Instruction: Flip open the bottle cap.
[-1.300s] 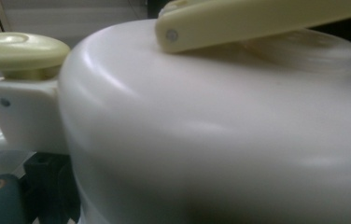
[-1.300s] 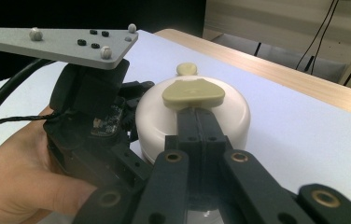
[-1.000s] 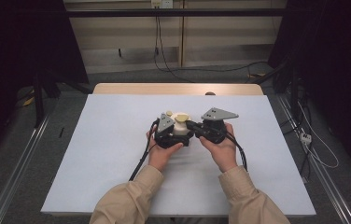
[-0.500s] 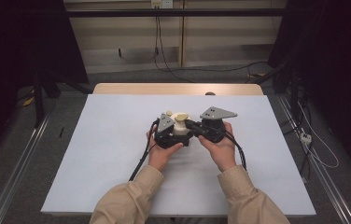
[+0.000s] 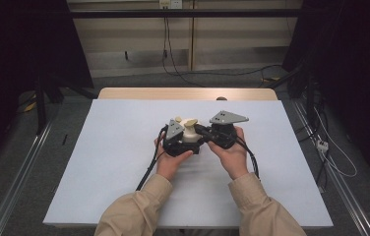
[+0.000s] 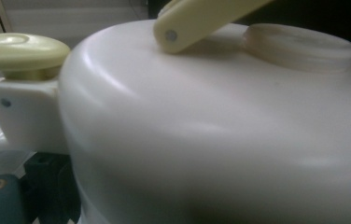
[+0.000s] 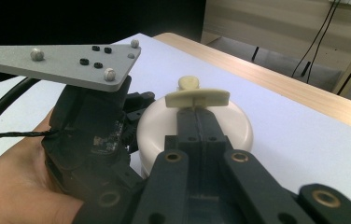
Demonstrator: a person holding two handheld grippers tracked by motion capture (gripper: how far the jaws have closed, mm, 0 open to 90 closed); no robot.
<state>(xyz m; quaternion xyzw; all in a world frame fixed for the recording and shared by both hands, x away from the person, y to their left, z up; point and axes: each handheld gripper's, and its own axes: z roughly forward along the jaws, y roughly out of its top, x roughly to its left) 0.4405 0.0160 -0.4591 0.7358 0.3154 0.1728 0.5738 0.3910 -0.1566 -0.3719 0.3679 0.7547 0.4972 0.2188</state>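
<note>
Forearms in tan sleeves enter from the table's near edge, each hand holding a black two-jaw gripper. Left gripper (image 5: pixel 177 140): pressed against the pot's side; whether its jaws are parted or clamped cannot be told. Right gripper (image 7: pixel 197 108): jaws closed together on the pale yellow flat handle (image 7: pixel 197 98) atop the lid. Item: cream-white round plastic pot (image 5: pixel 190 132), domed and glossy, squat, upright, near the middle of the white table (image 5: pixel 114 147) between both grippers. Handle's long axis lies crosswise to the right gripper's jaws. Pale yellow round knob (image 6: pixel 20 50) on a white side bracket, beyond the handle in the right gripper view.
</note>
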